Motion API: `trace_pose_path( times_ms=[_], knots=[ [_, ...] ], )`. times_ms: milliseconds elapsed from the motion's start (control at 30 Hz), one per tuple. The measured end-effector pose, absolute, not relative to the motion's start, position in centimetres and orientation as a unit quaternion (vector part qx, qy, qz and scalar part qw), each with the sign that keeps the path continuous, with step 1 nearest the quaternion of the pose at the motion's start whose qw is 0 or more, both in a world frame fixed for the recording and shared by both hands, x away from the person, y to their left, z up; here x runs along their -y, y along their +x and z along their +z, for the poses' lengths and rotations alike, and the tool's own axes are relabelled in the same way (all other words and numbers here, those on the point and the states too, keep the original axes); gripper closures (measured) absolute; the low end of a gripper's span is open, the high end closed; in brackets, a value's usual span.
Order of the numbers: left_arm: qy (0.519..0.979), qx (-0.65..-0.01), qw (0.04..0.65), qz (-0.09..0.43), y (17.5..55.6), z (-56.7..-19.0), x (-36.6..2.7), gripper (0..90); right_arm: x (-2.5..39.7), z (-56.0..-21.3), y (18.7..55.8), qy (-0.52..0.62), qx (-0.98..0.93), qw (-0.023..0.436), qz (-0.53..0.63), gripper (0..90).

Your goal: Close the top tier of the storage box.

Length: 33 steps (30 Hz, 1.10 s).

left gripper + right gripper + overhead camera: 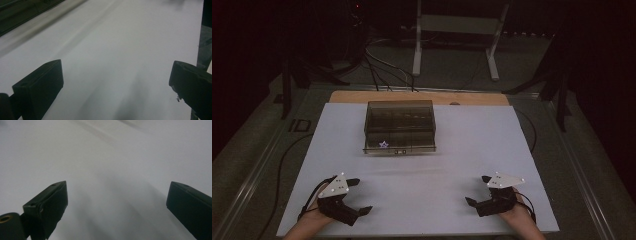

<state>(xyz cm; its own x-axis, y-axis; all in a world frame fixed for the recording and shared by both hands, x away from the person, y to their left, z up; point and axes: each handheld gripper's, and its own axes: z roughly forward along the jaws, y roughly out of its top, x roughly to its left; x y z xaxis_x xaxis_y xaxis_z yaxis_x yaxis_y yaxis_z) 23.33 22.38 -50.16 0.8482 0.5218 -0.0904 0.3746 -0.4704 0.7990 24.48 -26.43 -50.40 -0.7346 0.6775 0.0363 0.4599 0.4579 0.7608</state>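
Note:
A dark, see-through plastic box [399, 127] with a lid stands at the back middle of the white table [422, 175]; a small purple star mark [384, 144] shows on its front. My left gripper [361, 196] rests near the front left edge, jaws wide apart with nothing between them. My right gripper [478, 190] rests near the front right edge, also open and empty. Both point inward and sit well short of the box. In the left gripper view my left gripper [116, 77] frames bare white table, as does my right gripper [116, 197] in the right gripper view.
A wooden board edge [417, 96] runs behind the white sheet. Beyond the table are floor cables [377, 65] and a white stand's legs [454, 45]. A cable [287, 155] trails along the left side. The room around is dark.

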Motion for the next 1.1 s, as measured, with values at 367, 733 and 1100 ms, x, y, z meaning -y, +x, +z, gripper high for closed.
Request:
trace_pose_path(
  times_ms=[367,733,1100],
  knots=[
    [0.863,-0.241,0.437,0.078,23.0,-49.6,-21.5,0.3,26.5,-50.3,24.4,0.338,-0.842,0.14,0.396,4.1],
    [0.859,-0.226,0.454,0.074,22.7,-47.4,-20.2,0.2,26.7,-50.1,24.3,0.339,-0.841,0.144,0.396,4.1],
    [0.863,-0.217,0.449,0.083,23.2,-45.8,-19.4,0.2,26.5,-50.1,24.2,0.335,-0.843,0.145,0.395,4.2]
  ],
)
